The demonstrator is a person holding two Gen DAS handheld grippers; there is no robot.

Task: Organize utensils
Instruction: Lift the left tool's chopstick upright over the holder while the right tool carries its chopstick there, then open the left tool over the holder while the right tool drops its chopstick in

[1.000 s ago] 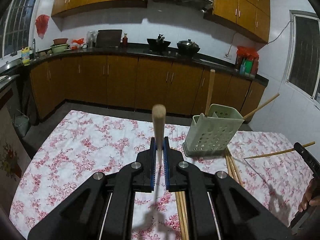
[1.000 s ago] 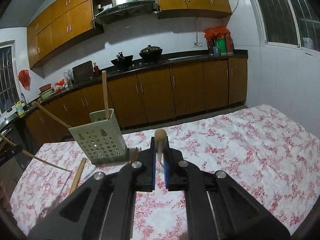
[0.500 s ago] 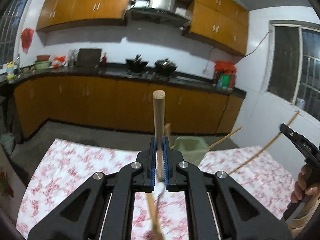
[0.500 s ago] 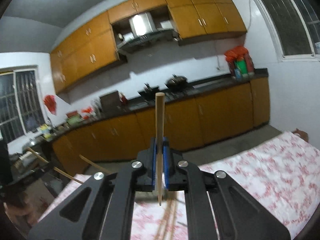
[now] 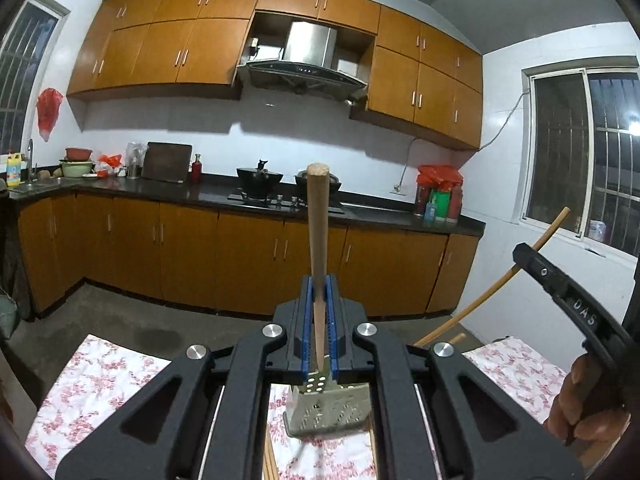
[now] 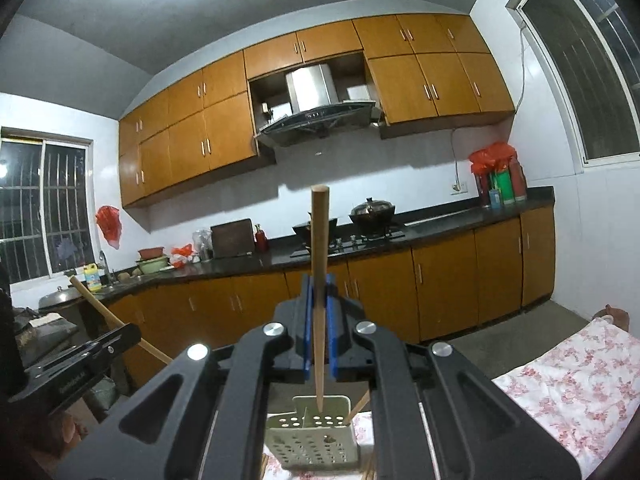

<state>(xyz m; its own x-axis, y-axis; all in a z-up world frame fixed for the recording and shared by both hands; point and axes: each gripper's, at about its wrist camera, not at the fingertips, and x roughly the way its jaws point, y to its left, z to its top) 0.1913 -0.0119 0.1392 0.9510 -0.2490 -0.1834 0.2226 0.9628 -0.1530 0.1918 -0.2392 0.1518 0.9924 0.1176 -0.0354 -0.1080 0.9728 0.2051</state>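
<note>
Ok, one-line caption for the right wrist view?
Right gripper holds a chopstick upright, tip over the green holder.

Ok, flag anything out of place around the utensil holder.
Loose chopsticks lie on the floral tablecloth beside the green holder instead of in it. Both grippers, left and right, hold one chopstick each above it.
</note>
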